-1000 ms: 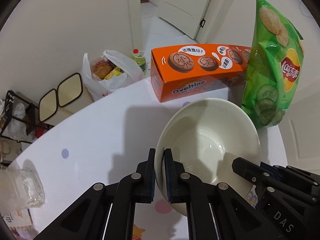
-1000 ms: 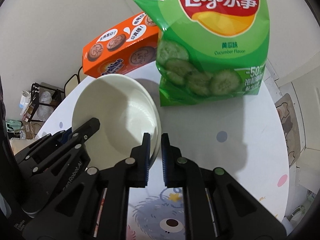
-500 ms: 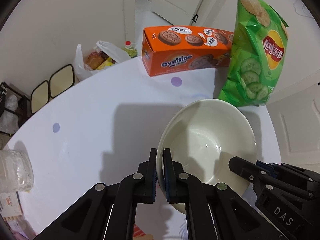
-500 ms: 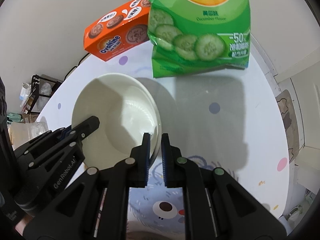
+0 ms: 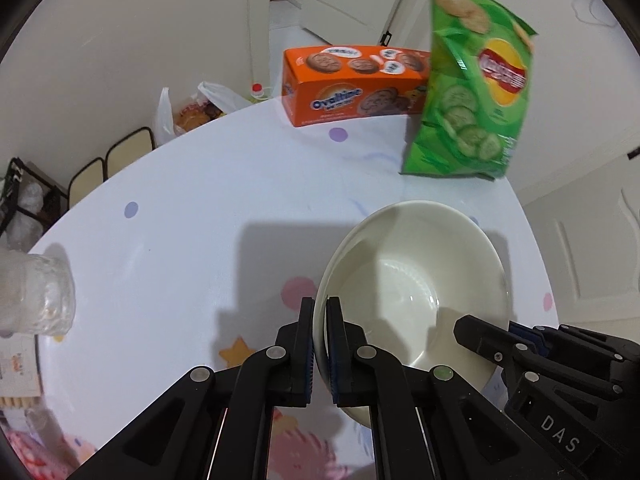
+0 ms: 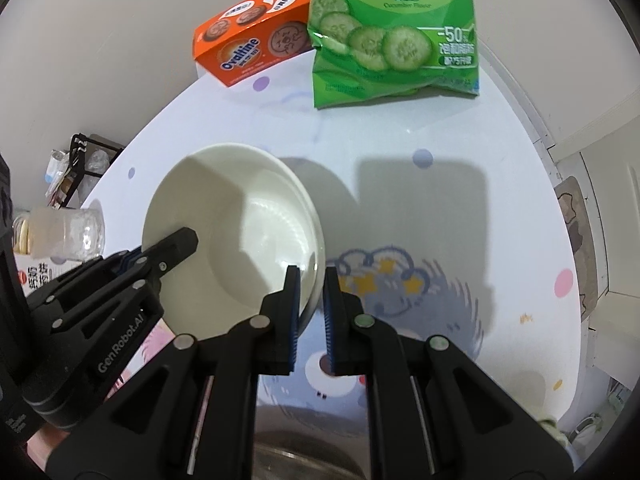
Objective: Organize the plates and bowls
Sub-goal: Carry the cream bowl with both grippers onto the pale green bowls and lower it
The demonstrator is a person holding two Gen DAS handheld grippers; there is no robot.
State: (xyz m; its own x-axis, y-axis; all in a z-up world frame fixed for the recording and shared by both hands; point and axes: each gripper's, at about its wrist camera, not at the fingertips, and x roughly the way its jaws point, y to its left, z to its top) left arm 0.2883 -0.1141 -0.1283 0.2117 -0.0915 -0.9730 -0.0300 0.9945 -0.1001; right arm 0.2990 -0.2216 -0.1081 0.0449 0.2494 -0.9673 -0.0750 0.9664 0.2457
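A white bowl [image 5: 416, 280] hangs over the white round table [image 5: 180, 220], held at two opposite points of its rim. My left gripper [image 5: 320, 304] is shut on the bowl's left rim, one pad inside and one outside. My right gripper [image 6: 311, 276] is shut on the right rim of the bowl [image 6: 240, 232]; there the rim looks doubled, as if two bowls were nested. Each gripper also shows in the other's view: the right gripper [image 5: 520, 344] at the bowl's right side, the left gripper [image 6: 176, 244] at its left side.
An orange Ovaltine box [image 5: 352, 88] and a green bag of chips [image 5: 472, 100] stand at the table's far side. A clear glass jar [image 5: 36, 296] stands at the left edge. Beyond the table, a plastic bag [image 5: 200, 108] lies on the floor.
Both grippers have drawn the bowl back toward the near side of the table, away from the box and the chips bag, and slightly upward. The grips have not changed.
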